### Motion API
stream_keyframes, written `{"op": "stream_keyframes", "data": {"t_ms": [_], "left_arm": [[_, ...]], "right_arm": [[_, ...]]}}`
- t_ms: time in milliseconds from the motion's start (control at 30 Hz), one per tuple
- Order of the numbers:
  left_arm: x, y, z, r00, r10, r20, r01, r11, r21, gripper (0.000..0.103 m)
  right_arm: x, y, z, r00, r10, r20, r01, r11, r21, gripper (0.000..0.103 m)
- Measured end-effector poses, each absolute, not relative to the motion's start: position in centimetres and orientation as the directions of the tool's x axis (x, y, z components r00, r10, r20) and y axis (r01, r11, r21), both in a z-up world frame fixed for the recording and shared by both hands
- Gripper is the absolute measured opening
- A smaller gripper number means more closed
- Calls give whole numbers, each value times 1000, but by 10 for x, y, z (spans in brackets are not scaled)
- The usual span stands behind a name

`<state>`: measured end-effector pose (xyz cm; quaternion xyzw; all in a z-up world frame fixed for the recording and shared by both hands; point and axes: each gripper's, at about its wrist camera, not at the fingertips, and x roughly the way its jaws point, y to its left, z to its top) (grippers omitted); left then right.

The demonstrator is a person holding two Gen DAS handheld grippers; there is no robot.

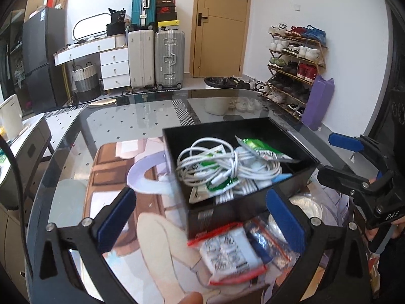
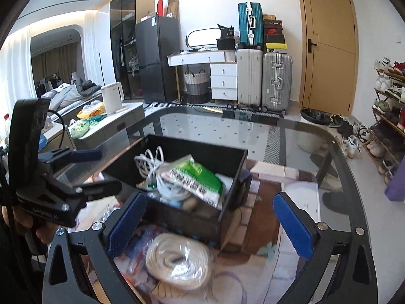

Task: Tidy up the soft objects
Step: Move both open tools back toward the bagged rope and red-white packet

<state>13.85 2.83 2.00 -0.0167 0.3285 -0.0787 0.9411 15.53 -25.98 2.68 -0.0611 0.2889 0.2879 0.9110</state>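
1. While both grippers hover over the glass table (image 1: 114, 116), the left gripper (image 1: 200, 220) holds its blue pads spread wide, with nothing between them.
2. The right gripper (image 2: 208, 223) is likewise spread, empty.
3. A black box (image 1: 253, 202) sits on the table, holding tangled white cables (image 1: 220, 167) and a green-and-white packet (image 1: 263, 149).
4. Just in front of the box lie a red-edged sachet (image 1: 227, 253) and a bagged coil of white rope (image 2: 179, 258); the sachet's print is blurred, possibly wipes.
5. The packet leans on the cables.
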Motion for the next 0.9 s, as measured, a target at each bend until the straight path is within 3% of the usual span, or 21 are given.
{"op": "stream_keyframes", "data": {"t_ms": [900], "left_arm": [[112, 26, -9, 733, -149, -664, 126, 989, -83, 103]], "right_arm": [[135, -231, -28, 516, 440, -735, -601, 797, 55, 102]]}}
